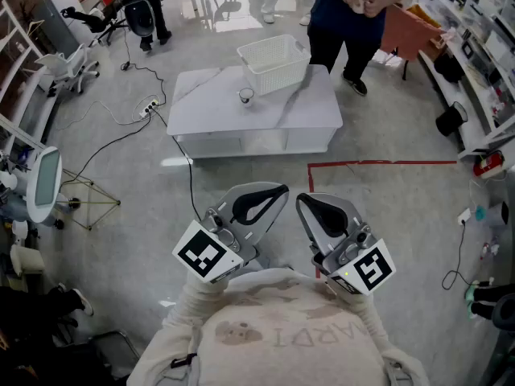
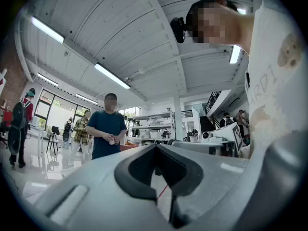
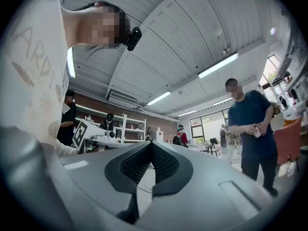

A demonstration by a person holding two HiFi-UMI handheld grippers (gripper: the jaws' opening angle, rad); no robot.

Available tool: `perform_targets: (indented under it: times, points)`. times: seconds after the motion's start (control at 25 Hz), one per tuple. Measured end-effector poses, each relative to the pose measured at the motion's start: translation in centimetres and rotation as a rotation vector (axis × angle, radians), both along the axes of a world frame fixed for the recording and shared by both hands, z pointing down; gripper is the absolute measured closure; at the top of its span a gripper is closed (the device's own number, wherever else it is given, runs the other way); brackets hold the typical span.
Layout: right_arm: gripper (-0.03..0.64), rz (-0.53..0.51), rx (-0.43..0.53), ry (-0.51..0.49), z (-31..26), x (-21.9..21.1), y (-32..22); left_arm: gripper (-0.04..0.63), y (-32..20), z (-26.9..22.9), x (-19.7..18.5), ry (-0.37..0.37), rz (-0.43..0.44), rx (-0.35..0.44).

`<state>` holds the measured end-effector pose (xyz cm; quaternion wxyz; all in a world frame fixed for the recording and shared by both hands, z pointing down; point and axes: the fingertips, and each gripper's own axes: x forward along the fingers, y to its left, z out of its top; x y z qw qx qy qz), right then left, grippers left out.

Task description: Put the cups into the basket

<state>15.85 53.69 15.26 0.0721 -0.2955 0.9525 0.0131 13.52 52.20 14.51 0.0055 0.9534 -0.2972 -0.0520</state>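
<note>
Head view: a low white table (image 1: 310, 115) with a smooth, faintly veined top and rounded corners stands well apart from the person. At its far edge sits a rectangular white basket (image 1: 273, 61) of open lattice plastic, mouth up, its long axis running roughly left to right. One small cup (image 1: 246, 96) stands upright just beside the basket's near left corner (too small to tell its material). The tabletop in front of the cup is bare, and grey floor lies open between table and person, crossed by a red tape line (image 1: 378, 164). The left gripper (image 1: 278, 193) and right gripper (image 1: 304, 203) are held near the person's chest, tips pointing toward the table.

Left gripper view: smooth grey jaws with black pads meet at the tips, clenched on nothing.

Right gripper view: the ribbed black pads likewise meet at the tips, with nothing between them. A bystander in a dark blue top (image 3: 250, 124) stands ahead.
</note>
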Motion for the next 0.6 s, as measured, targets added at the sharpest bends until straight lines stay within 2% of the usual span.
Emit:
perform_targets:
  times: [0.6]
  points:
    - [0.594, -0.025, -0.003, 0.018, 0.1, -4.8, -5.8, 0.595, -5.7, 0.2, -4.7, 0.024, -0.012, -0.003]
